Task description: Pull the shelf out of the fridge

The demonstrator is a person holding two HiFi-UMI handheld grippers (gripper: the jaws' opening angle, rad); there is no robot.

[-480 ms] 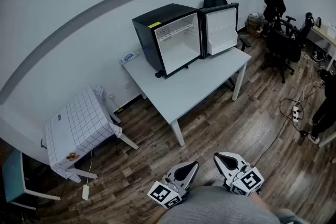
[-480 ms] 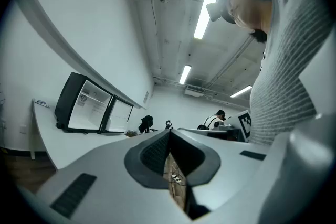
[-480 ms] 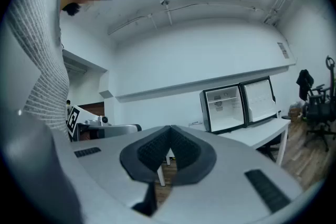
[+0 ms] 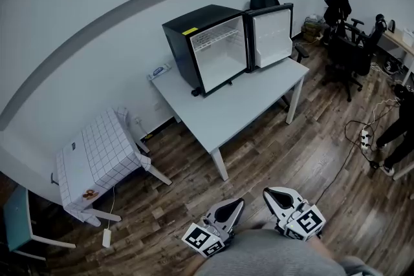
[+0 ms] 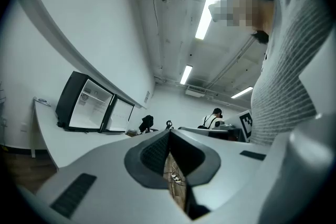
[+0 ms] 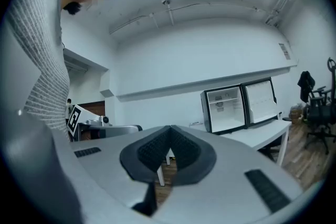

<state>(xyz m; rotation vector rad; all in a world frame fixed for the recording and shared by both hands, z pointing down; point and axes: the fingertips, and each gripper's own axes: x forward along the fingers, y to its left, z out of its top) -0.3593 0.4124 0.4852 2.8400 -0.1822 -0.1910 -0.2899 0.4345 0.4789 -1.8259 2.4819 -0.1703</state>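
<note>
A small black fridge [image 4: 204, 42] stands on the white table [image 4: 239, 103] with its door [image 4: 272, 35] swung open to the right. A thin white shelf [image 4: 218, 41] sits high in its white interior. The fridge [image 5: 84, 105] shows far off in the left gripper view, and the fridge [image 6: 226, 110] also in the right gripper view. Both grippers are held low near my body, far from the table. My left gripper [image 4: 238, 205] is shut and empty. My right gripper [image 4: 270, 194] is shut and empty as well.
A low table with a checked cloth [image 4: 100, 155] stands at the left by a teal chair [image 4: 16, 223]. Black office chairs [image 4: 346, 52] crowd the right. A cable and power strip [image 4: 364, 137] lie on the wood floor. A person [image 4: 401, 132] stands at the right edge.
</note>
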